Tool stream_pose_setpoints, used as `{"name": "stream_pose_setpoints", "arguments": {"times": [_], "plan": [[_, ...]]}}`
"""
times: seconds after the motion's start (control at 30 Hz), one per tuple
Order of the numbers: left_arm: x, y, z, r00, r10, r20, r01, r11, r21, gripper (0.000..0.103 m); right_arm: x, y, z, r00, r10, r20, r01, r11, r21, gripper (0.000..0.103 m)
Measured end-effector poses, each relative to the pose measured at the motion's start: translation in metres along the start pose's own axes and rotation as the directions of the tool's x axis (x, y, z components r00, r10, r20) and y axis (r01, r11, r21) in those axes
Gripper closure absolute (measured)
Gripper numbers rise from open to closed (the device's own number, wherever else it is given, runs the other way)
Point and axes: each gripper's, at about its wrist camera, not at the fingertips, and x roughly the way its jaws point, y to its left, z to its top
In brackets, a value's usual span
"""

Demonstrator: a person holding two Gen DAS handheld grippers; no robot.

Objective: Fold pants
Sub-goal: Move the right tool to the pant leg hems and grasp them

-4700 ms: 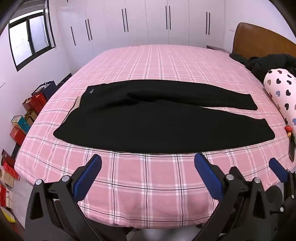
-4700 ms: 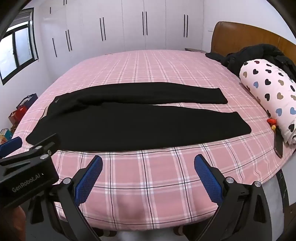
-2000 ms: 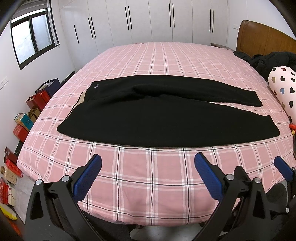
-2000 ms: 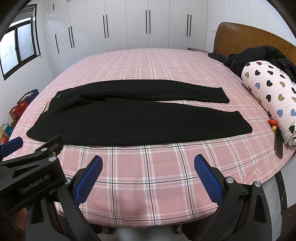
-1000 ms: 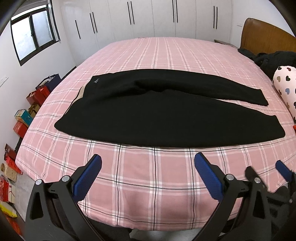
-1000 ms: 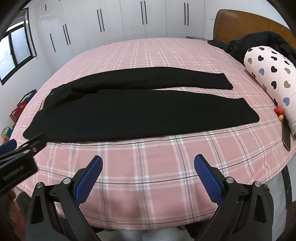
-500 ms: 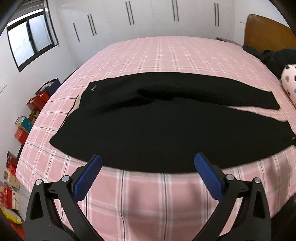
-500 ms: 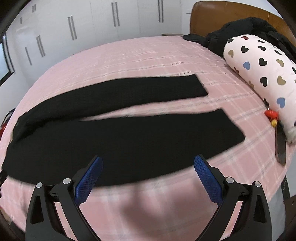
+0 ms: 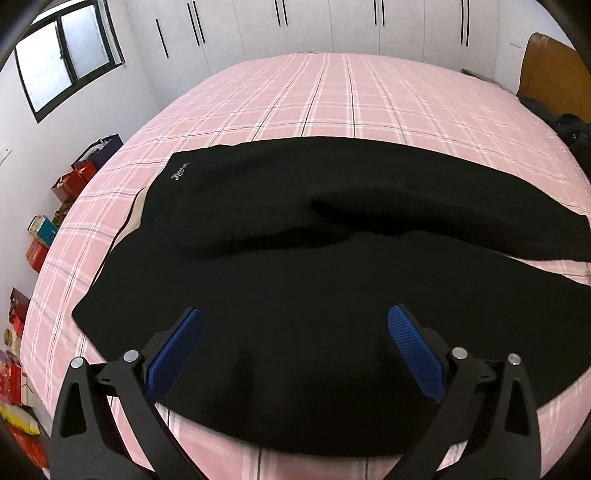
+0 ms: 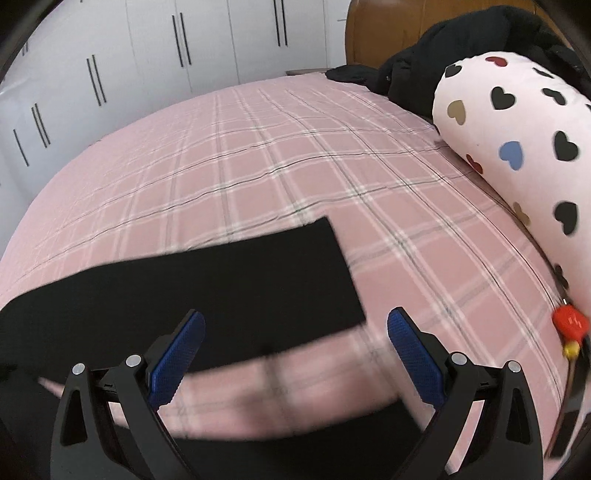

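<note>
Black pants [image 9: 314,266] lie flat across the pink plaid bed [image 9: 332,96], waistband to the left, legs running right. My left gripper [image 9: 293,354] is open and empty, low over the near leg close to the waist end. In the right wrist view the far leg's cuff end [image 10: 258,280] lies just ahead, and a blurred strip of the near leg [image 10: 314,454] shows below. My right gripper [image 10: 295,354] is open and empty over the pink gap between the two legs.
A heart-print bolster pillow [image 10: 517,140] lies along the bed's right side, with dark clothes [image 10: 443,48] and a wooden headboard behind it. A red trinket [image 10: 570,323] sits by the pillow. Boxes and bags [image 9: 55,206] line the floor at left. White wardrobes [image 9: 332,26] stand behind.
Both grippers have moved forward and down over the bed. The left now hovers over the near leg near the waist, the right has swung right toward the cuff ends. Both stayed open.
</note>
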Motion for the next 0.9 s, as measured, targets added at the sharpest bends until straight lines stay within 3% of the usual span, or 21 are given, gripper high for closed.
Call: {"name": "stream_pose_setpoints", "arguments": {"times": [0.2,0.3,0.43,0.5,0.67,0.8,0.9], "plan": [[0.028,-0.003,0.013,1.0,0.009,-0.004,-0.009,0.999,0.041,0.005,0.051,0.003,0.023,0.999,0.02,-0.037,-0.022,0.999,-0.033,0.006],[0.036,0.002,0.021,1.0,0.004,0.009,-0.004,0.999,0.039,0.005,0.072,0.003,0.033,0.998,-0.007,-0.061,0.004,0.999,-0.045,0.006],[0.051,0.031,0.046,0.999,-0.05,0.015,0.05,0.998,-0.029,0.005,0.093,0.005,0.039,0.996,-0.019,-0.092,0.013,0.997,-0.072,0.011],[0.061,0.052,0.063,0.997,-0.075,0.002,0.075,0.994,-0.075,0.005,0.1,0.004,0.038,0.994,-0.002,-0.109,-0.005,0.998,-0.068,0.036],[0.088,0.107,0.11,0.999,-0.003,0.034,0.007,0.991,-0.131,0.005,0.101,-0.001,0.036,0.998,0.007,-0.068,-0.009,1.0,-0.027,0.056],[0.119,0.153,0.15,0.998,0.043,0.041,-0.035,0.982,-0.187,0.005,0.1,0.006,0.035,0.998,0.022,-0.051,-0.025,0.998,-0.055,0.082],[0.152,0.181,0.177,0.998,0.055,0.003,-0.053,0.975,-0.214,0.005,0.099,0.014,0.033,0.999,-0.003,-0.041,0.0,0.997,-0.08,0.088]]}}
